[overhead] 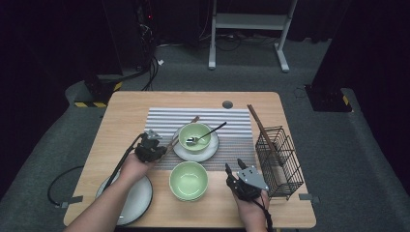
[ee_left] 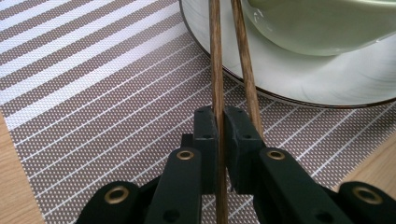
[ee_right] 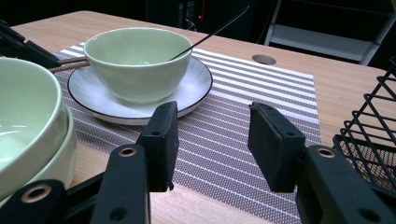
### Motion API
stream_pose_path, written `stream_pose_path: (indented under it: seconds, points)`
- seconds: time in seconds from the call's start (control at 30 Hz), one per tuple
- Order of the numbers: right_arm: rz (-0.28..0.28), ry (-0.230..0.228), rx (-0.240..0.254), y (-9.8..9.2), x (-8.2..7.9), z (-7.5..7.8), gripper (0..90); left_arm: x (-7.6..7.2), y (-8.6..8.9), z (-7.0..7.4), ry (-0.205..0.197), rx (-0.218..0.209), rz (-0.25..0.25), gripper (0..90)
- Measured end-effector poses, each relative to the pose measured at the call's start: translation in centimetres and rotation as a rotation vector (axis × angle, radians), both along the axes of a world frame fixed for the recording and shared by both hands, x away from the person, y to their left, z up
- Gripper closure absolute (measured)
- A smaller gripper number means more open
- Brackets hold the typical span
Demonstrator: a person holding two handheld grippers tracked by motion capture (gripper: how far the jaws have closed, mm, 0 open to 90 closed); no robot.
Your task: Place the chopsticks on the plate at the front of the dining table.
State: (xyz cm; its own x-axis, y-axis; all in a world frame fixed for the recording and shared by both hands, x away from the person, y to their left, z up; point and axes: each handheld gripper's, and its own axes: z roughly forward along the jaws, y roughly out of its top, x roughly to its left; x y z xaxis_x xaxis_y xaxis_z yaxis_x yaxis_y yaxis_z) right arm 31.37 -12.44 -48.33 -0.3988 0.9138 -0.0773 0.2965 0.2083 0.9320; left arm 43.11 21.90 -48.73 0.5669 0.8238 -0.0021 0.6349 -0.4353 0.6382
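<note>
The left claw [ee_left: 219, 123] is pinched shut on a pair of wooden chopsticks [ee_left: 215, 60]. One stick sits squarely between the pads; the other runs along the outside of the right pad, so whether both are truly clamped cannot be told. Ahead of this claw the sticks lean up onto the rim of the white plate [ee_left: 299, 79], which carries a green bowl [overhead: 195, 137] with a spoon [overhead: 207, 133] in it.

The right claw [ee_right: 212, 135] stands wide open and empty over the striped placemat [ee_right: 243, 121], a second green bowl [ee_right: 28, 121] just to its left and the wire basket [overhead: 279, 161] to its right.

To lift well, raise the sticks slowly and watch the outer one; if it slips, set down and regrip with both between the pads. Keep the tips clear of the plate rim so the bowl is not nudged.
</note>
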Motion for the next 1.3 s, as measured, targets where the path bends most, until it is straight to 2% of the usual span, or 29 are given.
stream_pose_path:
  seconds: [1.3]
  points:
    - [0.002, 0.001, -0.001, 0.05, 0.04, -0.05, 53.0, 0.12, -0.08, 0.08, 0.013, -0.006, -0.022, 80.8]
